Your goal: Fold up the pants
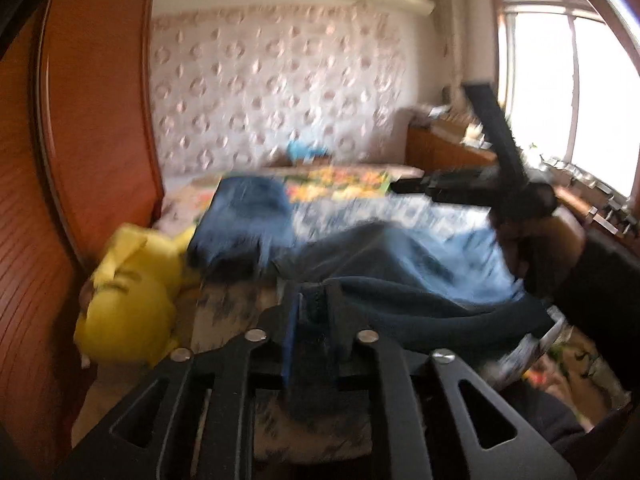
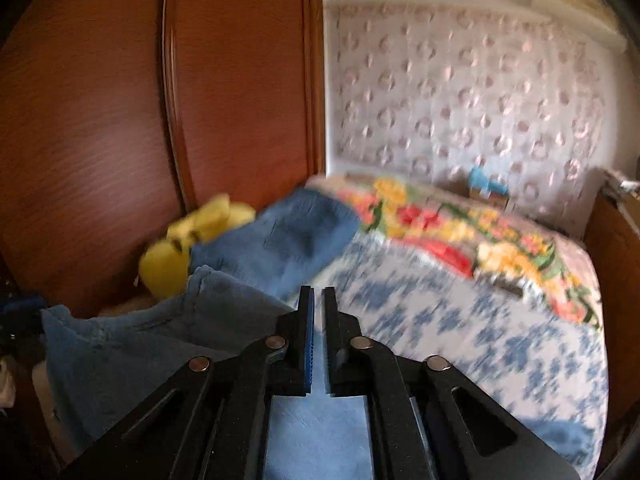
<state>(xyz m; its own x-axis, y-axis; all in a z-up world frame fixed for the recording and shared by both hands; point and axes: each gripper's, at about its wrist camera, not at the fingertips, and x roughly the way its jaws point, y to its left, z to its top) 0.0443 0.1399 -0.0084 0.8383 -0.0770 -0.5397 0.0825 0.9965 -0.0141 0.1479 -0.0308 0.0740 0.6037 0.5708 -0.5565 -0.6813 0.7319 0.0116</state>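
While left tongs [image 1: 314,312] pinch pants [image 1: 384,264], right tongs [image 2: 318,316] empty.

Blue pants [image 2: 280,240] and a yellow plush toy [image 1: 128,296] lie on the floral-covered bed [image 2: 460,312].

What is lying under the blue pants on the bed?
Under the pants is the blue-and-white patterned bedcover; a yellow soft toy sits beside them. Anything beneath the cloth itself is hidden.

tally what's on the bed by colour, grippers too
Blue: 2, the pants and a folded blue cloth
Yellow: 1, a plush toy
Black: 2, the left gripper and right gripper
Total: 5
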